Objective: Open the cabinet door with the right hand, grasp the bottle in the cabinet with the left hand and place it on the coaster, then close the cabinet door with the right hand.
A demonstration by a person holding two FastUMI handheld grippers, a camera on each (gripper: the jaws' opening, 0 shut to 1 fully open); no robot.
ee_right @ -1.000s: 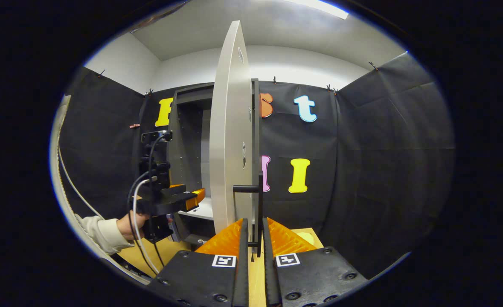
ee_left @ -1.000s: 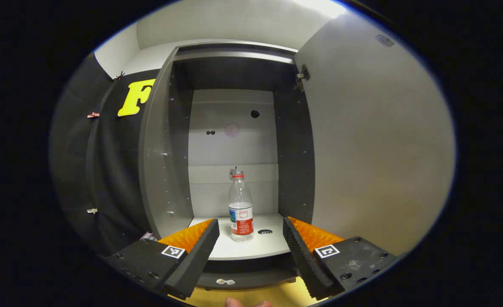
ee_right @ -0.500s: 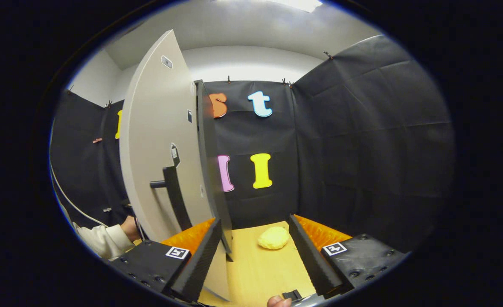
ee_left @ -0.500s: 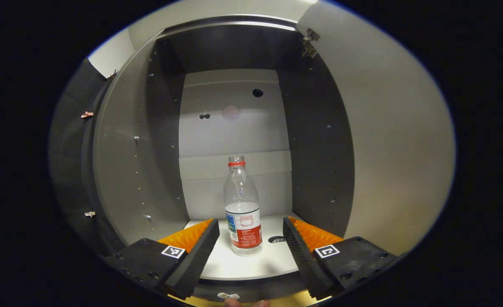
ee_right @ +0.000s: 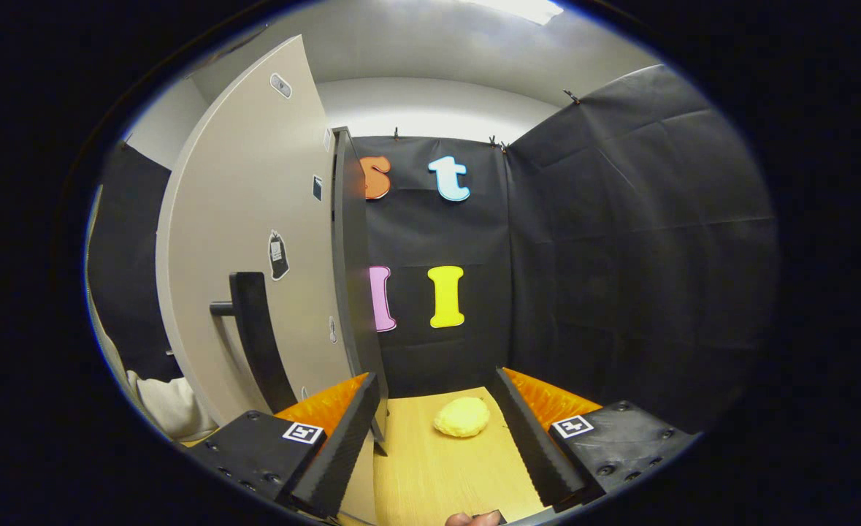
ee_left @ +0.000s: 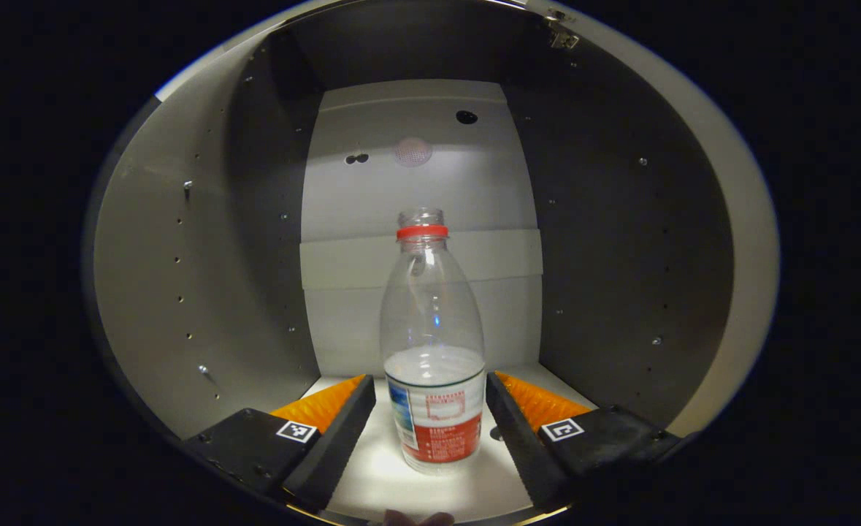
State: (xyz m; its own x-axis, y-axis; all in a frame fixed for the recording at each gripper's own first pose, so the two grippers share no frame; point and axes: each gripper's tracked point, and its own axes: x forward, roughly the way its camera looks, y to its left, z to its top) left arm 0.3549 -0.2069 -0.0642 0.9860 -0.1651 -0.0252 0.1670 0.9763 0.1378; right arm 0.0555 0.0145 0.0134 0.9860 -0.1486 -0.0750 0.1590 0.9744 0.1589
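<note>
Between the left gripper's (ee_left: 430, 420) wide-spread fingers at lower centre stands a clear red-labelled plastic bottle (ee_left: 434, 343), untouched. At lower centre of its own view, the right gripper (ee_right: 437, 424) gapes wide beside the grey cabinet door (ee_right: 255, 241).

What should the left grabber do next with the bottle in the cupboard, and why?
Probably ease forward a touch more, then squeeze shut. The left gripper is open, with the upright bottle standing on the cabinet floor between its fingers, its label level with them and gaps showing on both sides. The cabinet door stands open, so grasping comes next.
</note>
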